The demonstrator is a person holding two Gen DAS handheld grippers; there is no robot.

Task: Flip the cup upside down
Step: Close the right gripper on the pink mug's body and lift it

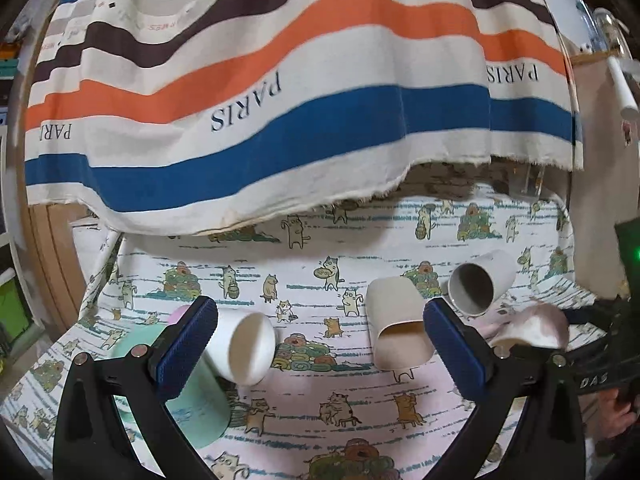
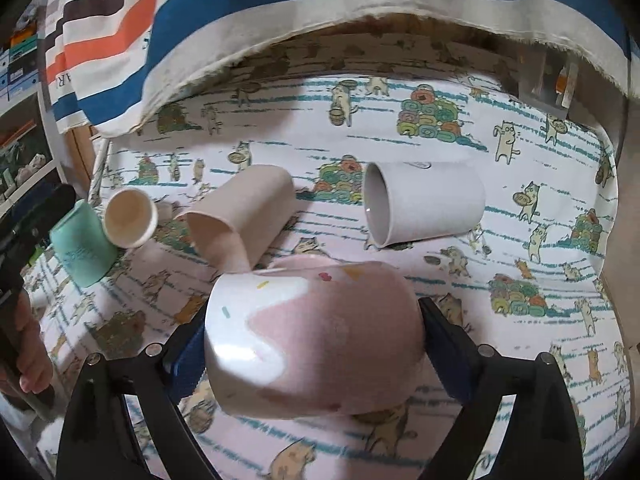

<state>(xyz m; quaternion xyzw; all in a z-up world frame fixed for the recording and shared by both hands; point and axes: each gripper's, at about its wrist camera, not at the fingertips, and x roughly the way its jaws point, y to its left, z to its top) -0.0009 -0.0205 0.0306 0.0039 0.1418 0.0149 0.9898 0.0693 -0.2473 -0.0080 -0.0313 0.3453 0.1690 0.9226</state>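
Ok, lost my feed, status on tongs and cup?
Right tongs shut on pink-and-white cup, tilted. Left tongs open, empty. Beige cup lies close ahead.

Bare cat-print cloth point(image 1: 320, 392) lies open between the left jaws. A beige tumbler point(image 1: 398, 330) and white paper cup point(image 1: 244, 346) flank it. The striped curtain point(image 1: 280, 80) overhangs the far edge.

A bench point(image 2: 520, 216) covered by a cartoon-cat print cloth point(image 1: 304, 412) is carrying several cups. A grey mug point(image 2: 432, 204) and a beige tumbler point(image 2: 244, 216) are lying on their sides near each other. A mint cup point(image 2: 82, 248) is standing upside down, with a small cream cup point(image 2: 130, 220) leaning on it.
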